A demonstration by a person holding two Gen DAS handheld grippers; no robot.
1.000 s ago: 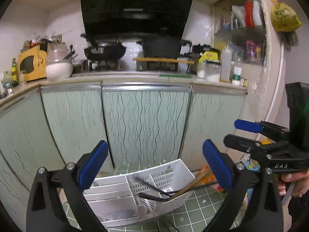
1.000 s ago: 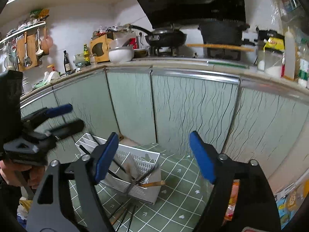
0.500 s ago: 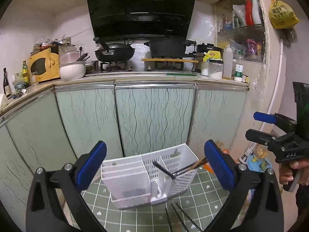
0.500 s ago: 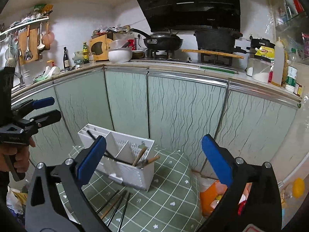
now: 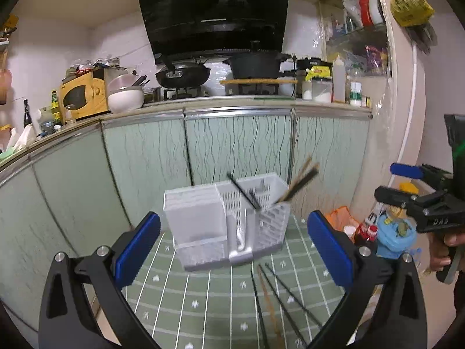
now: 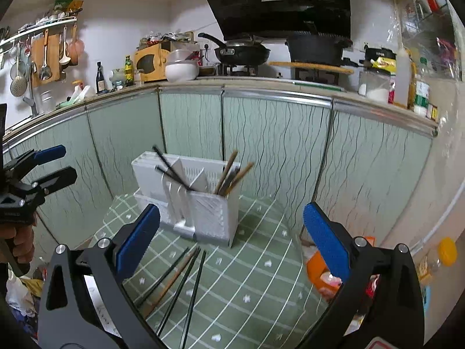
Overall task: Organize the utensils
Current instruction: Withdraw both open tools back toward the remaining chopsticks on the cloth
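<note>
The left tongs gape wide, nothing between the blue pads. Beyond them a white utensil caddy stands upright on the green checked mat, chopsticks leaning out of its right compartment (blurred). Loose chopsticks lie just before it. The right tongs show at the right edge.

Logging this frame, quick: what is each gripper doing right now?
Left gripper: open, holding nothing.
Right gripper: open, holding nothing.
</note>
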